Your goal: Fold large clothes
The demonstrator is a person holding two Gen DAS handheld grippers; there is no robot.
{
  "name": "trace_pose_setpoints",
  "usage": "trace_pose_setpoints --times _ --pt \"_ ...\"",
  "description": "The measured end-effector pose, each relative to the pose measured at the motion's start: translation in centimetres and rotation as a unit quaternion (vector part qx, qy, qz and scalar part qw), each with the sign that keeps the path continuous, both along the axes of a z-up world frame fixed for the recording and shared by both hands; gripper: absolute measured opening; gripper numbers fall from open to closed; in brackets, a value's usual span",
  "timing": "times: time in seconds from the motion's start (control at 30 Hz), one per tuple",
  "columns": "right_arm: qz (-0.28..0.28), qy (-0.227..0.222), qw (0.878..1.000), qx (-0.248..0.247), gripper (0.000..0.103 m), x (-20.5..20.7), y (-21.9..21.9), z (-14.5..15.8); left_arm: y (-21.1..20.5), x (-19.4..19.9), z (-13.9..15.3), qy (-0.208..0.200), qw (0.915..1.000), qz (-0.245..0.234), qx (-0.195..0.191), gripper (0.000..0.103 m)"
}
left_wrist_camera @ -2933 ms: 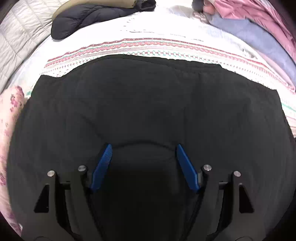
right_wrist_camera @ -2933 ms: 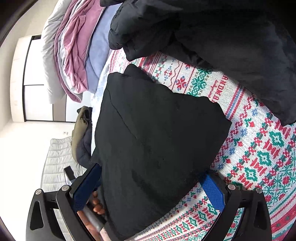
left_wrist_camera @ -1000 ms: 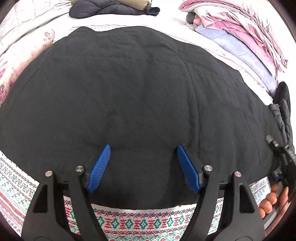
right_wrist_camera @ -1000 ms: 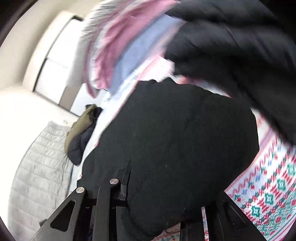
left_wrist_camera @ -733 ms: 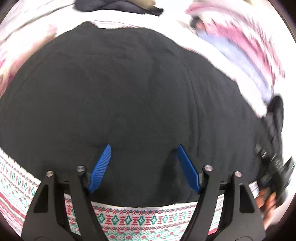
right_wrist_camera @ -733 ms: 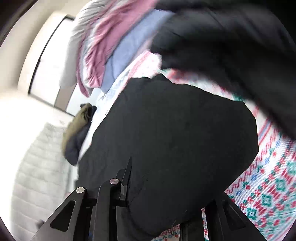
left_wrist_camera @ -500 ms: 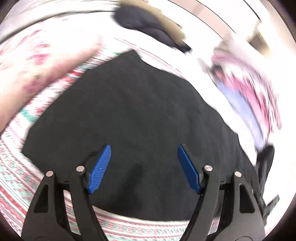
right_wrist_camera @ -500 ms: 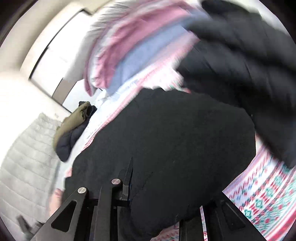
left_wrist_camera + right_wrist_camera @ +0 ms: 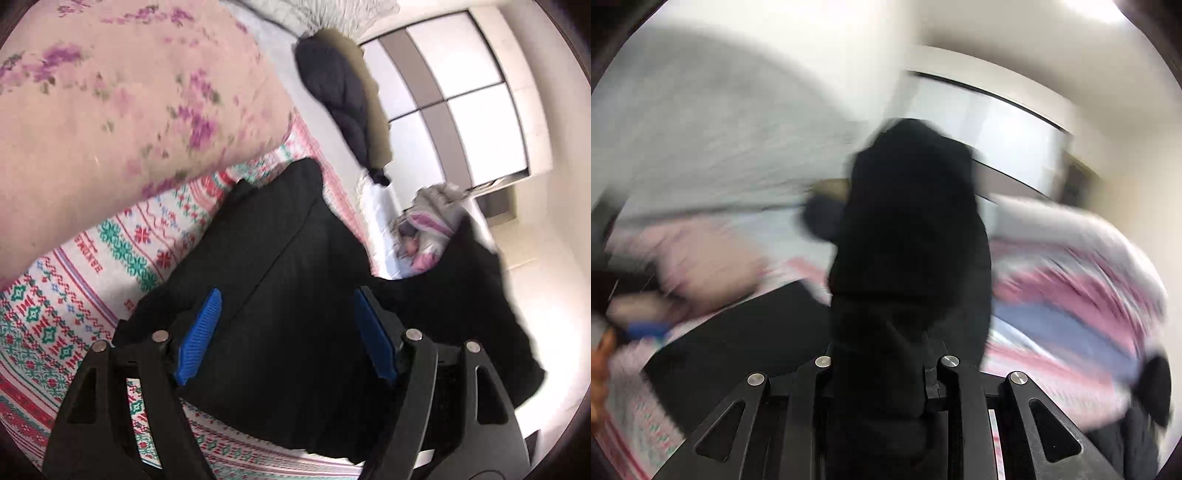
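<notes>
A large black garment point(image 9: 280, 251) lies on the patterned bedspread point(image 9: 74, 302). My left gripper point(image 9: 288, 332) hovers open over its near part, the blue pads point(image 9: 197, 332) wide apart and pressing on nothing. One side of the garment is lifted at the right point(image 9: 476, 295). In the blurred right wrist view, my right gripper point(image 9: 882, 369) is shut on a bunched fold of the black garment point(image 9: 912, 229), which stands up between the arms and hides the fingertips. The rest of the cloth trails down to the bed point(image 9: 738, 332).
A pink floral quilt point(image 9: 110, 103) fills the upper left. A dark and olive jacket point(image 9: 343, 92) lies farther off on the bed. A heap of pink, blue and grey clothes point(image 9: 1071, 302) sits at the right. White wardrobe doors point(image 9: 461, 74) stand behind. A hand point(image 9: 600, 354) shows at the left edge.
My right gripper has swung upward and rolled, carrying the gripped fold off the bed. My left gripper has shifted sideways and rolled, still open above the garment.
</notes>
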State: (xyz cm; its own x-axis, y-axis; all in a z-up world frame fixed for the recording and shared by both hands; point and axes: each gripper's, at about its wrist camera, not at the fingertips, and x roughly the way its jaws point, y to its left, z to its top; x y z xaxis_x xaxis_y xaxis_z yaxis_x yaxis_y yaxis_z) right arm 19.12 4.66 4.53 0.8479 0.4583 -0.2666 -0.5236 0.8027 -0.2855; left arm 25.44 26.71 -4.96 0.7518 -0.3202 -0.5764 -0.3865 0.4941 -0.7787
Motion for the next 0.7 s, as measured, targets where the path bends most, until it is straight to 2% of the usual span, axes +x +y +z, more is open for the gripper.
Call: trace_pose_setpoints --times 0.1,0.17,0.2,0.27,0.37,0.43,0.5,0.57,0.63,0.7 --pt "0.064 0.016 0.994 -0.089 0.023 -1.9 7.0 -3.9 1.4 -0.3 -0.1 0.000 0.9999 0.015 -0.004 0.074" --pt "0.079 0.052 0.981 -0.167 0.023 -2.1 11.4 -7.9 2.6 -0.5 -0.8 0.012 0.9995 0.030 -0.009 0.074" --pt "0.072 0.064 0.978 -0.185 0.024 -1.9 12.6 -9.6 2.8 -0.6 -0.9 0.014 0.9993 0.032 -0.012 0.074" --pt "0.054 0.071 0.980 -0.177 0.026 -1.7 12.9 -11.1 3.3 -0.7 -1.4 0.018 0.9991 0.033 -0.021 0.074" --pt "0.051 0.102 0.982 -0.149 0.033 -1.0 12.2 -10.3 3.2 -0.6 -1.5 0.018 0.9992 0.031 -0.018 0.074" --pt "0.068 0.122 0.979 -0.150 0.043 -1.1 11.5 -9.4 3.0 -0.8 -1.1 0.019 0.9995 0.023 -0.014 0.074" --pt "0.099 0.145 0.974 -0.143 0.065 -1.4 10.2 -8.3 2.8 -0.9 -0.8 0.016 0.9997 0.015 -0.011 0.074" --pt "0.130 0.168 0.971 -0.114 0.074 -2.0 7.8 -7.4 2.5 -0.7 -0.5 0.017 0.9998 0.011 -0.001 0.074" --pt "0.128 0.179 0.971 -0.094 0.077 -2.1 4.6 -6.9 1.8 -0.4 -0.2 0.023 0.9996 0.002 0.018 0.074" --pt "0.117 0.171 0.974 -0.090 0.080 -2.1 1.8 -6.9 0.7 0.2 0.1 0.037 0.9982 -0.015 0.044 0.075"
